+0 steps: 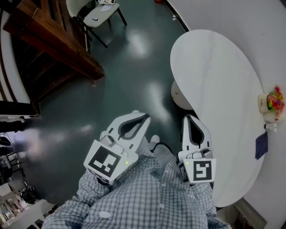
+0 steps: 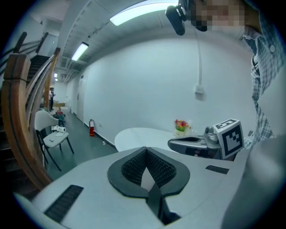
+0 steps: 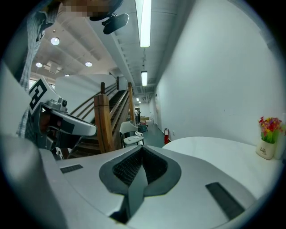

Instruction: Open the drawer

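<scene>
Dark glossy floor (image 1: 134, 67) fills the head view, with a wooden staircase (image 1: 49, 44) at far left, a pale chair (image 1: 96, 15) at the far end and a white oval table (image 1: 214, 89) on the right. No view shows a drawer.

Close to the person's checked shirt (image 1: 152, 197), the left gripper (image 1: 139, 120) hangs over the floor. The right gripper (image 1: 191, 120) reaches to the table's near left edge. Both point toward the far end.

The head view alone shows a dark blue flat item (image 1: 261, 145) lying on the table near a flower pot (image 1: 268, 103) at its right edge, and the table's round base (image 1: 178, 96).

The left gripper view looks across the table to a white wall, with the flowers (image 2: 181, 126) small in the distance. It also shows a red fire extinguisher (image 2: 91, 129) by the wall and a ceiling strip light (image 2: 138, 11). Here the left gripper (image 2: 145, 150) has its ribbed pads brought together at the tips with nothing between them. The right gripper (image 2: 175, 144) and its marker cube (image 2: 230, 136) show alongside.

The right gripper view looks down a corridor past the stair post (image 3: 105, 125) and the chair (image 3: 129, 134), with the flower pot (image 3: 268, 143) large at right. The right gripper (image 3: 142, 148) is fully closed and empty. The left gripper (image 3: 89, 129) shows at left.
</scene>
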Available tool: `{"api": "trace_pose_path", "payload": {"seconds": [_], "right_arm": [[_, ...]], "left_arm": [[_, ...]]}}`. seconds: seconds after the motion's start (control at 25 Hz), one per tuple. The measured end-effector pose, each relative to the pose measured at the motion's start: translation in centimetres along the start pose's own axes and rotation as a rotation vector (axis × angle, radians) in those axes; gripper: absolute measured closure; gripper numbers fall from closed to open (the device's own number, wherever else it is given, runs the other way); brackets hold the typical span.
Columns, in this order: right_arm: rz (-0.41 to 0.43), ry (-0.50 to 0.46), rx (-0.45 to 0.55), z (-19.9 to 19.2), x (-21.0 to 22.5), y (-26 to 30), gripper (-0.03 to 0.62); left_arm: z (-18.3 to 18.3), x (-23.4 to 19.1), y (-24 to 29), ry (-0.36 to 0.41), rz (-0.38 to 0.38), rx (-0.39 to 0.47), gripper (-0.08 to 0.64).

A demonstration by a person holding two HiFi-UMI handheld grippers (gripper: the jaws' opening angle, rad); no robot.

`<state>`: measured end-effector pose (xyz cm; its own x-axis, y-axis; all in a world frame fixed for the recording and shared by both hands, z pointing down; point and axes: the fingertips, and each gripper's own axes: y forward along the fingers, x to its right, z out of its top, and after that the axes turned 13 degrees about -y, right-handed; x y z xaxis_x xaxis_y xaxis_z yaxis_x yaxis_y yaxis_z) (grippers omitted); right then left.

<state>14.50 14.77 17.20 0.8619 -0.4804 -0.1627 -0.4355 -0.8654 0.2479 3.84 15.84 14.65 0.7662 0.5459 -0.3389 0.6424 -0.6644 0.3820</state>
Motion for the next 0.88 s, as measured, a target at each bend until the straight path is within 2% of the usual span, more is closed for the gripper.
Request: {"api": "trace_pose_path", "payload": {"seconds": [0.24, 0.36, 0.68, 0.88], "right_arm": [[-0.111, 0.024, -0.018, 0.0, 2.3, 1.4, 0.583], [-0.140, 0.042, -0.039, -0.2, 2.8, 2.9, 0.583], [-0.238, 0.073, -0.065, 2.1, 2.8, 8.1, 0.583], [-0.310, 0.107, -0.105, 2.2, 2.2, 10.7, 0.583]], "left_arm": [[1.5, -1.1, 3.5, 0.045, -0.102, -0.050, 0.558], [2.1, -2.3, 4.7, 0.054, -0.137, -0.072, 0.558], [5.5, -7.8, 6.7, 0.081, -0.219, -0.120, 0.558], [6.8, -11.2, 7.7, 0.095, -0.272, -0.162, 0.558]]}}
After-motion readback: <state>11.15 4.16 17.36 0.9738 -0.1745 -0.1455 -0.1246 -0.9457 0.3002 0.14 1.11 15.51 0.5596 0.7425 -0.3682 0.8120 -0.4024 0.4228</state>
